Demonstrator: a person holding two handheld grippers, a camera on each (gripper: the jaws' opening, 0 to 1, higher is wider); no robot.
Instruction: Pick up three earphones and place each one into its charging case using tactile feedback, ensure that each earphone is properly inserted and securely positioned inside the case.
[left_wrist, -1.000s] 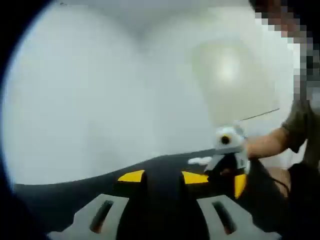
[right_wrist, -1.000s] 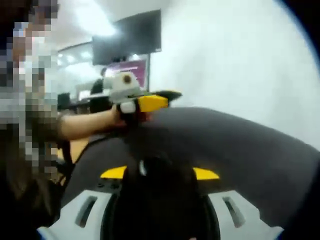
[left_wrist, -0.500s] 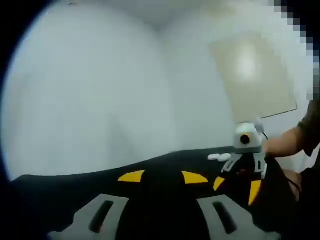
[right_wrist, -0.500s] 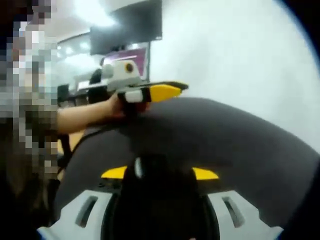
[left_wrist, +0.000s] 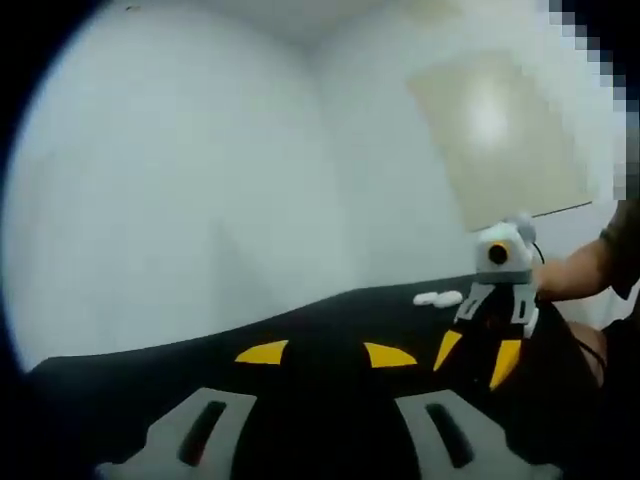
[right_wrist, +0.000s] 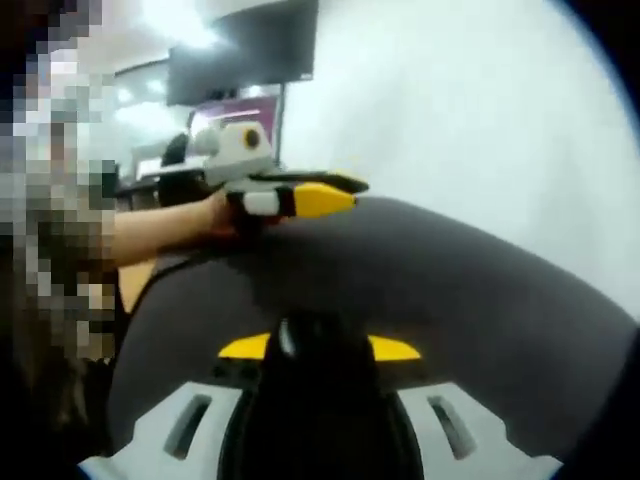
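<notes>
Surface (left_wrist: 300, 335): dark, matte, curving across the lower half of both views. Wall (left_wrist: 180, 170): plain white, behind the surface. Panel (left_wrist: 500, 130): pale beige, on the wall. Screen (right_wrist: 245, 45): 1, dark, mounted high. Poster (right_wrist: 240, 115): purple, below the screen.

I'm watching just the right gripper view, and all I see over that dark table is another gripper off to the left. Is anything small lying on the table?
Observer: Yes. In the left gripper view, small white pieces lie on the dark table. They're too blurred to say whether they are earphones or a case.
Operator: Where are they compared with my gripper?
Observer: Close beside the right gripper, near the table's far edge. Its yellow jaws point down at the table.
Operator: Anything on the wall behind?
Observer: A pale beige panel sits on the white wall.
</notes>
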